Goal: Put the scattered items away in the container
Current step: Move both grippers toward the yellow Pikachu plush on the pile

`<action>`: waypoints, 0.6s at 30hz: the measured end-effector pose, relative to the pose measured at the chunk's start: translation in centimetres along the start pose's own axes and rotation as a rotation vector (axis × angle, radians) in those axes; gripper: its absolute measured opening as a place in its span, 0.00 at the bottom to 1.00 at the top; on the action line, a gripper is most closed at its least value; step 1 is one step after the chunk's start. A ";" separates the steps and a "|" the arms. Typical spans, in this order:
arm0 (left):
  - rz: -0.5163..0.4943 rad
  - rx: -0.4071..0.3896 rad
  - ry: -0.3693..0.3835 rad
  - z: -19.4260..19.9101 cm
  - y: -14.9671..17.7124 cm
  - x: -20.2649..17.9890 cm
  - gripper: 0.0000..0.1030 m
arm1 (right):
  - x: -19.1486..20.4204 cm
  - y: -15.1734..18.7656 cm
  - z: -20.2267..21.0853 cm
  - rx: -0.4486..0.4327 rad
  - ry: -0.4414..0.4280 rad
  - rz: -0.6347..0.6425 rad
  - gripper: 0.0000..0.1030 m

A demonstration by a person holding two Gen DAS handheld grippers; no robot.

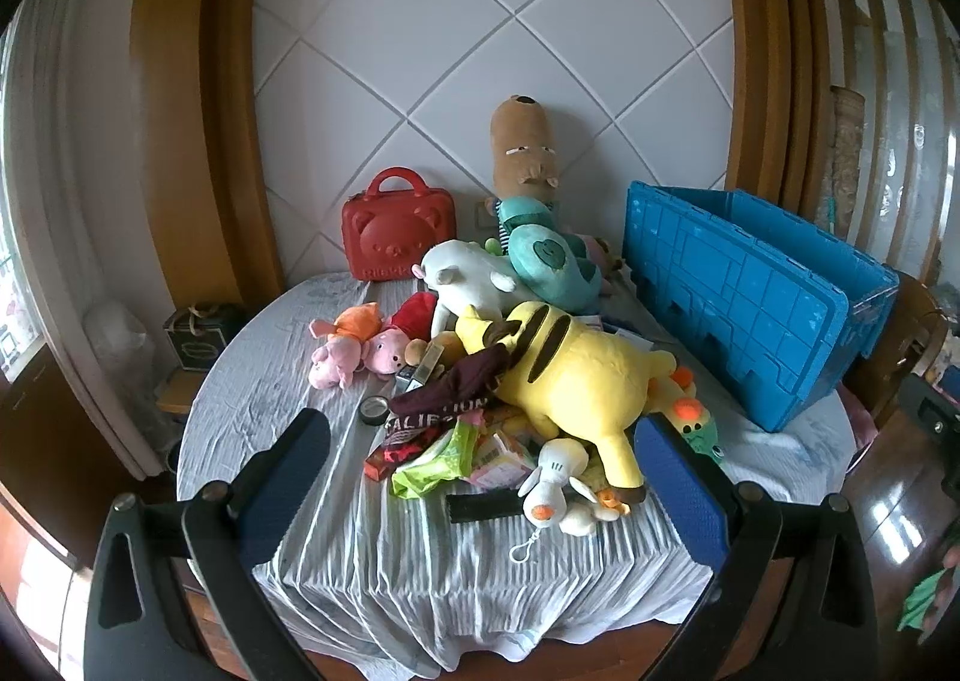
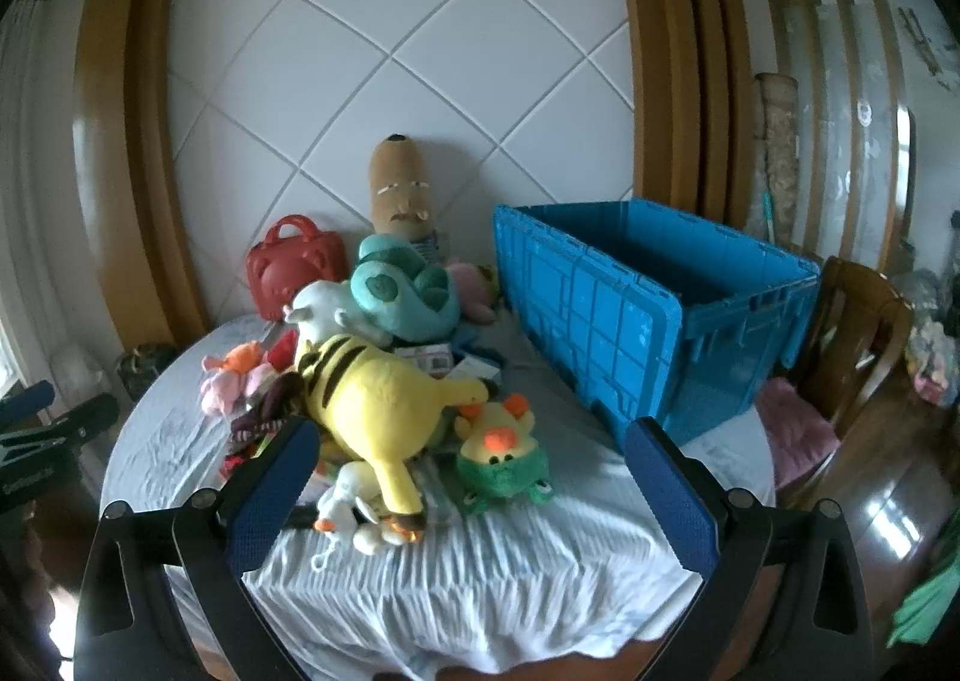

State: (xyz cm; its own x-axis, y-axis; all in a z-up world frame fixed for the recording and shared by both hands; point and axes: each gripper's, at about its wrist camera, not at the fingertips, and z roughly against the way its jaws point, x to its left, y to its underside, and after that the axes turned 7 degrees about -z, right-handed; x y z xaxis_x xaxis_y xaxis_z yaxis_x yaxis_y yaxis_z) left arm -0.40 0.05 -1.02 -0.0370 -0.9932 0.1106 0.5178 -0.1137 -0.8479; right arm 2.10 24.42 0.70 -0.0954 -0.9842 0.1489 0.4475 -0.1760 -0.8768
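Observation:
A heap of soft toys covers the round table: a big yellow plush [image 1: 570,375] [image 2: 378,399], a teal plush [image 1: 546,261] [image 2: 402,291], a white plush [image 1: 468,273], pink plushes [image 1: 348,351] and a small white duck keychain [image 1: 552,483] [image 2: 342,501]. A green frog plush [image 2: 504,453] lies at the heap's right. Packets and a dark cloth [image 1: 456,393] sit under the yellow toy. The blue crate [image 1: 750,285] [image 2: 600,321] stands open at the right. My left gripper [image 1: 480,423] and right gripper [image 2: 473,429] hover open before the table's near edge, holding nothing.
A red case [image 1: 396,228] and a tall brown plush [image 1: 522,147] lean on the tiled wall behind. The table wears a wrinkled pale cloth [image 2: 510,561]. A wooden chair [image 2: 864,333] with a pink cushion stands right of the crate. A tape roll [image 1: 375,410] lies left of the heap.

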 end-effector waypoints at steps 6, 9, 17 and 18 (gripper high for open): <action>-0.008 0.005 0.009 0.0 0.3 -0.5 1.00 | -0.4 0.1 -0.1 0.007 0.015 -0.003 1.00; -0.011 0.008 0.015 0.0 0.3 -0.6 1.00 | -0.6 0.2 -0.1 0.011 0.019 -0.003 1.00; -0.011 0.018 0.020 -0.1 0.4 -0.9 1.00 | -1.1 0.3 -0.1 0.012 0.038 -0.003 1.00; -0.010 0.020 0.020 -0.2 0.4 -0.9 1.00 | -1.1 0.3 -0.1 0.011 0.040 -0.003 1.00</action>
State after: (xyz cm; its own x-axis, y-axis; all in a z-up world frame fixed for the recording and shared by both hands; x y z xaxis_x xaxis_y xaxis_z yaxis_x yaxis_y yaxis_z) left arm -0.30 0.90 -1.53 -0.0596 -0.9923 0.1084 0.5344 -0.1234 -0.8361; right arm 2.23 25.43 0.18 -0.1322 -0.9823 0.1325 0.4572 -0.1790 -0.8712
